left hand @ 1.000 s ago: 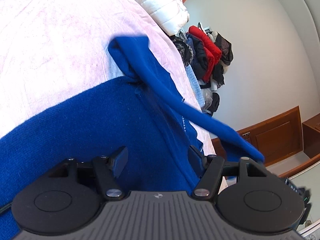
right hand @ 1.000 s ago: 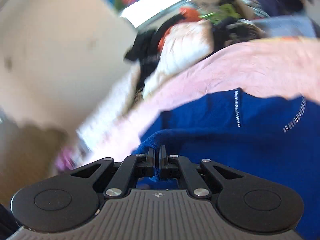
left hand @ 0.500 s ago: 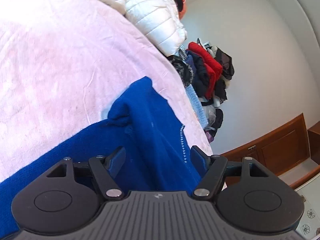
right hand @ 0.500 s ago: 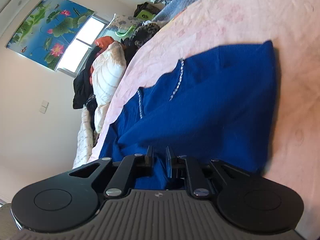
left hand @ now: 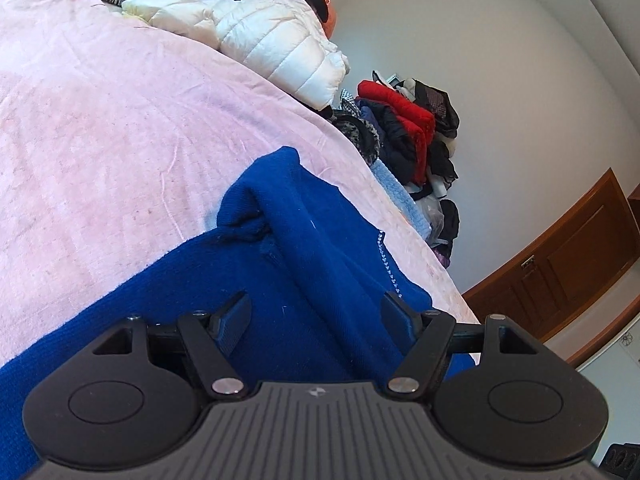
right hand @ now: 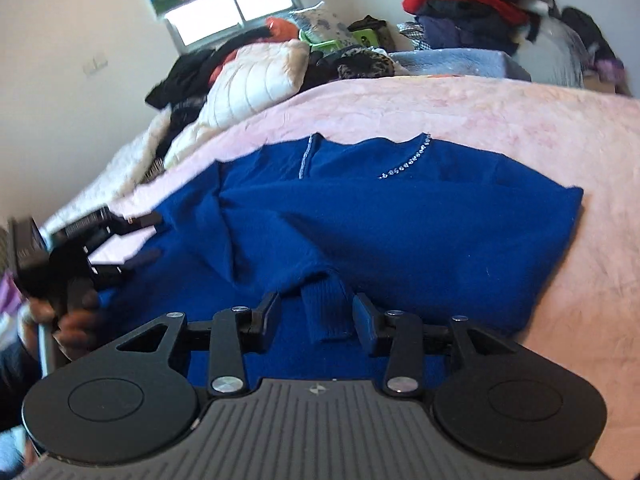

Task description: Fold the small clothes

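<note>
A blue knit sweater point(right hand: 400, 224) with a rhinestone neckline lies on the pink bedspread point(right hand: 520, 120); it also shows in the left wrist view point(left hand: 304, 264). One sleeve is folded across the body, and its ribbed cuff point(right hand: 326, 308) lies between the open jaws of my right gripper point(right hand: 316, 312), not clamped. My left gripper point(left hand: 316, 312) is open and empty just over the sweater's left side; it also shows from the right wrist view point(right hand: 132, 236).
A white puffer jacket point(left hand: 272, 44) and piled clothes point(left hand: 404, 128) sit at the far edge of the bed. A wooden cabinet point(left hand: 568, 256) stands past the bed. A window point(right hand: 232, 8) is on the far wall.
My right gripper carried the sleeve across the sweater's body, then opened and let the cuff go. The sleeve now lies flat. My left gripper stayed open.
</note>
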Demonstrator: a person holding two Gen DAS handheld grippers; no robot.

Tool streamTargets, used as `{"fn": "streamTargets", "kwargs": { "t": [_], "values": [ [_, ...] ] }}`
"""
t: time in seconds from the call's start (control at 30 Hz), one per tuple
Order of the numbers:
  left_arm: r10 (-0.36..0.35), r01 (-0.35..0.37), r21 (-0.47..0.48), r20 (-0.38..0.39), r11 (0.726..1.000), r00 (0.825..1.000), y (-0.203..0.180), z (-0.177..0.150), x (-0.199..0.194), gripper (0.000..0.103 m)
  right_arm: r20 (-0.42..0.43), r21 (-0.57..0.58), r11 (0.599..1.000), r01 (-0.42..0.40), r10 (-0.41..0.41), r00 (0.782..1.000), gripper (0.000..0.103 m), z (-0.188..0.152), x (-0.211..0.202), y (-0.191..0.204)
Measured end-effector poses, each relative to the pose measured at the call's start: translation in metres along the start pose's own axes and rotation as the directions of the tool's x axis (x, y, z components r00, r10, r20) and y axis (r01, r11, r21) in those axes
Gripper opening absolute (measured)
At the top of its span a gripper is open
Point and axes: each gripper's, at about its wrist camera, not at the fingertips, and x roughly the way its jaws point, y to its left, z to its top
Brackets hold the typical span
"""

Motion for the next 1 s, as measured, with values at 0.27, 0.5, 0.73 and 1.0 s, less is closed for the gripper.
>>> {"fn": "streamTargets", "kwargs": {
  "t": [0.27, 0.5, 0.73, 1.0],
  "values": [
    [-0.013, 0.012, 0.010, 0.008, 1.000, 1.000, 0.001, -0.001, -0.001, 0.072, -0.035, 0.082, 0.987, -0.136, 0.139, 0.990, 0.012, 0.030, 0.014, 0.005],
    [-0.023, 0.023, 0.016, 0.007, 1.000, 1.000, 0.001, -0.001, -0.002, 0.075, -0.094, -0.006, 1.000, -0.030, 0.029, 0.995, 0.037, 0.024, 0.015, 0.003],
    [-0.023, 0.023, 0.019, 0.007, 1.000, 1.000, 0.000, -0.001, -0.002, 0.075, -0.129, 0.017, 0.996, -0.089, 0.090, 0.987, 0.008, 0.021, 0.026, 0.009],
    [-0.026, 0.026, 0.017, 0.008, 1.000, 1.000, 0.000, 0.000, -0.002, 0.075, 0.123, 0.280, 0.925, -0.255, 0.229, 0.966, 0.007, 0.106, -0.035, -0.072]
  ]
}}
